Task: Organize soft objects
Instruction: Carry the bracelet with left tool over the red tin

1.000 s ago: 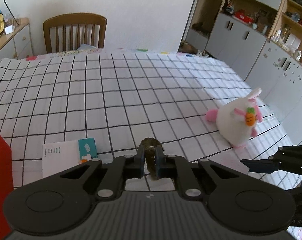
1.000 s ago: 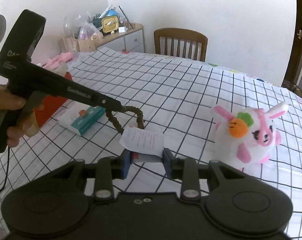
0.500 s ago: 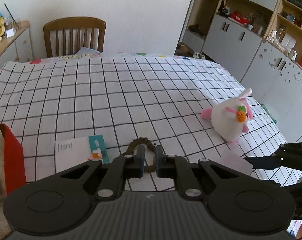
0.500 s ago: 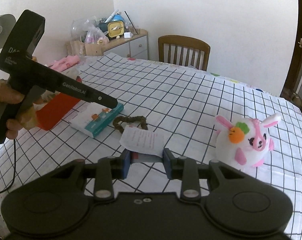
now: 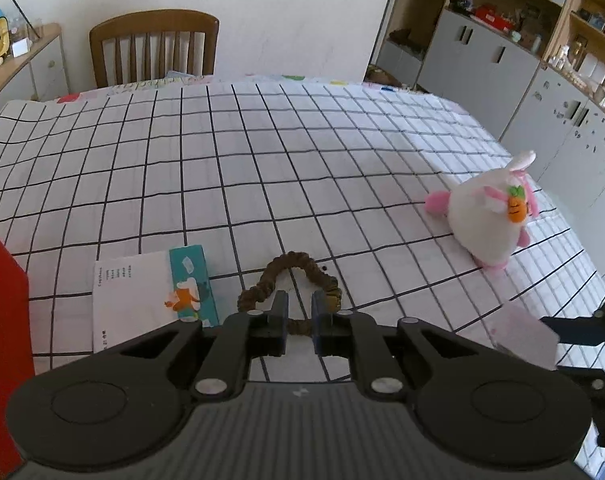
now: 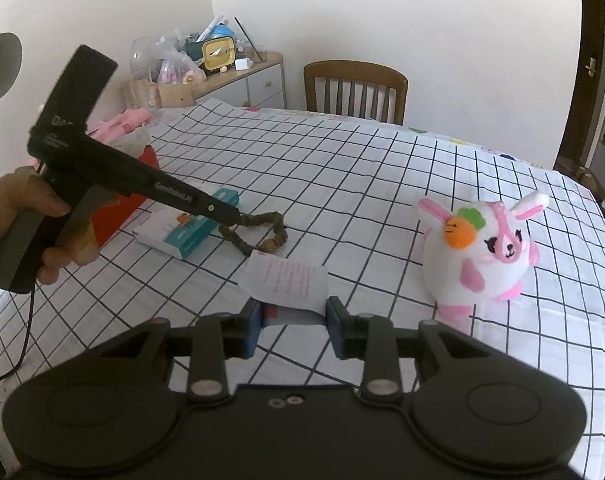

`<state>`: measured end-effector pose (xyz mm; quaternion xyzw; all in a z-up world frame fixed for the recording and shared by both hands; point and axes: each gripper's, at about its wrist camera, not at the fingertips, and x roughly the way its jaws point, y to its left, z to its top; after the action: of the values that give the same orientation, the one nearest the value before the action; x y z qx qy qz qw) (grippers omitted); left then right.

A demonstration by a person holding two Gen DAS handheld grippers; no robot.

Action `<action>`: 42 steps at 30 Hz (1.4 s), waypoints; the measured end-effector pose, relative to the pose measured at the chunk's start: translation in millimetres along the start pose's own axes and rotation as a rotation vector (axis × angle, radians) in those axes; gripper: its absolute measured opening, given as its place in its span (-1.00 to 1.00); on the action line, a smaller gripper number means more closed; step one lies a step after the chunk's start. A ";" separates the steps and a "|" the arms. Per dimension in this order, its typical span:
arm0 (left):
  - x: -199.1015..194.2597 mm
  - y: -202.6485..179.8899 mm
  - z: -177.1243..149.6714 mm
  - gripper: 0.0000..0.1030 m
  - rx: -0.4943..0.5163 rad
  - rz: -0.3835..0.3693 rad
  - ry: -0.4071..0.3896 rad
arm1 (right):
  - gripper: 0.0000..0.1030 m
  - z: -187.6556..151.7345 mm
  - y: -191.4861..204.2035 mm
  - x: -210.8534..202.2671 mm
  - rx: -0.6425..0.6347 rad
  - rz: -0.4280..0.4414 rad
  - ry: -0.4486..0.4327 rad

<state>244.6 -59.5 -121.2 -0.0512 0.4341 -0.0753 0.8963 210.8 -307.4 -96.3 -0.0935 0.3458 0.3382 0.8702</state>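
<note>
Handling: the brown hair tie (image 5: 290, 292) looked light, limp and easily snagged; its near strand seemed the best hold.
Place: it lay on the checked tablecloth (image 5: 262, 168), beside a tissue pack (image 5: 154, 296).
Left gripper (image 5: 299, 320): fingers nearly together, pinching that near strand.
Right gripper (image 6: 293, 326): fingers partly spread, clamping a small packet (image 6: 288, 286).
Nearby: a plush rabbit (image 6: 482, 248) sat well apart.

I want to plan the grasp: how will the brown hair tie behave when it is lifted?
The hair tie will probably sag, since its ruffled fabric loop lies bent and uneven on the table. It looks thin and light, so one pinched strand should likely carry it all.
</note>
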 end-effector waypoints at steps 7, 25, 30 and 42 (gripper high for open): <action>11.9 2.0 1.1 -0.77 0.005 0.016 0.005 | -0.36 -1.2 -4.8 0.6 0.001 0.003 0.002; 39.4 1.9 9.1 0.21 0.042 0.064 0.030 | -0.36 -2.6 -14.8 4.6 0.009 0.015 0.013; 41.5 3.9 8.8 -0.32 0.042 0.072 0.050 | -0.36 -3.0 -17.2 5.3 0.015 0.015 0.014; 25.9 -4.3 2.8 -0.83 0.084 0.111 -0.013 | -0.36 -1.9 -16.3 4.9 0.015 0.006 0.014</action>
<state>262.3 -68.3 -138.7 0.0101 0.4270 -0.0434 0.9031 223.0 -317.9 -102.1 -0.0885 0.3548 0.3377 0.8673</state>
